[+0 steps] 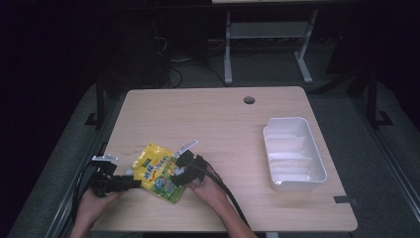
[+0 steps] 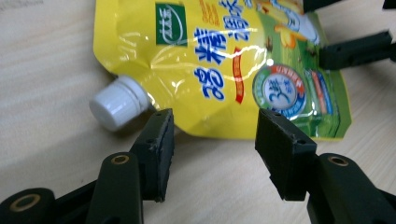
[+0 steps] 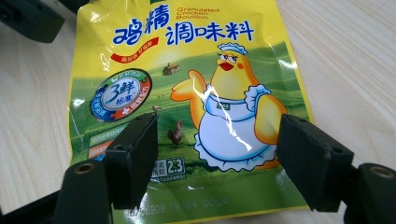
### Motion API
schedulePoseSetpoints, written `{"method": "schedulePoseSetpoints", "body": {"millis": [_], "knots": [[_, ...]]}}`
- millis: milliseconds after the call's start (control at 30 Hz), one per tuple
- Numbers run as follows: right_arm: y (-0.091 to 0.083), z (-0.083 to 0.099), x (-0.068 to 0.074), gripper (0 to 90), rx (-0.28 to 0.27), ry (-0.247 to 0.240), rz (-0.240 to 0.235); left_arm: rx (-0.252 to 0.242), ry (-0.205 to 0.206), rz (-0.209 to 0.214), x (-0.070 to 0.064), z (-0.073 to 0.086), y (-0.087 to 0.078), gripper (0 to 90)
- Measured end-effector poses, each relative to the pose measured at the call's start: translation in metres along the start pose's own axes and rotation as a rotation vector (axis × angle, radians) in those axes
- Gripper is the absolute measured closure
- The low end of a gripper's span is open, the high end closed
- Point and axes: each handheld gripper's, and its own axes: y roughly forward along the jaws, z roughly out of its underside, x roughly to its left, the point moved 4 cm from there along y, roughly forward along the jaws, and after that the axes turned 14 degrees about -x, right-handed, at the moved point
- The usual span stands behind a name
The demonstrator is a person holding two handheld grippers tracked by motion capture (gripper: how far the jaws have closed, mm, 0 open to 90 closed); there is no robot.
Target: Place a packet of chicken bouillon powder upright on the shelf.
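While the glossy yellow spouted seasoning pouch [image 1: 157, 171] lies flat near-left on the wooden table [image 1: 223, 124], left gripper [image 2: 212, 140] and right gripper [image 3: 217, 154] flank it, jaws parted, probably readying a two-sided lift.

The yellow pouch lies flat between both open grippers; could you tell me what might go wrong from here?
1. The pouch is glossy and lies flat on the table, so jaws may slide off rather than pinch it.
2. The left gripper sits near the white cap; closing could nudge it aside.
3. The right gripper may crumple the pouch.
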Motion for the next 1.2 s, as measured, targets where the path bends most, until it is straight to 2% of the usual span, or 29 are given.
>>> {"method": "schedulePoseSetpoints", "body": {"millis": [67,133,267,333,500,600,700,767,900,1000,1067,1200], "knots": [[0.000,0.000,0.000,28.7,-0.001,0.000,0.000,-0.001,-0.010,0.000,0.001,-0.001,0.001,47.2],[0.000,0.000,0.000,28.9,-0.003,-0.001,0.000,-0.018,-0.039,0.010,0.002,-0.001,-0.003,47.9],[0.000,0.001,0.000,28.9,-0.010,0.006,-0.001,0.003,-0.046,-0.005,0.004,0.002,-0.006,48.4],[0.000,0.001,0.000,28.9,-0.010,0.004,0.001,0.035,-0.057,0.009,0.004,0.006,0.000,48.4],[-0.001,0.001,0.000,29.0,-0.009,0.004,0.002,0.050,-0.047,0.016,0.001,0.003,0.009,48.4],[-0.001,0.001,0.000,29.0,-0.010,0.008,0.002,0.055,-0.071,0.024,0.002,0.002,0.015,50.3],[-0.001,0.002,0.000,29.1,-0.012,0.006,0.004,0.030,-0.111,0.040,0.005,0.000,0.017,52.2],[0.000,0.002,0.000,29.2,-0.012,0.004,0.005,0.004,-0.131,0.044,0.008,-0.002,0.016,57.1],[0.000,0.002,0.000,29.3,-0.013,0.001,0.006,-0.028,-0.162,0.078,0.009,-0.006,0.019,67.1],[-0.001,0.002,0.001,29.4,-0.015,-0.005,0.008,-0.030,-0.154,0.084,0.007,-0.007,0.023,77.2],[-0.001,0.002,0.001,29.7,-0.014,-0.007,0.006,-0.037,-0.150,0.093,0.007,-0.009,0.023,78.5],[-0.006,0.001,0.000,34.1,-0.014,-0.042,-0.017,-0.080,-0.143,0.120,0.004,-0.013,0.018,83.4]]}}
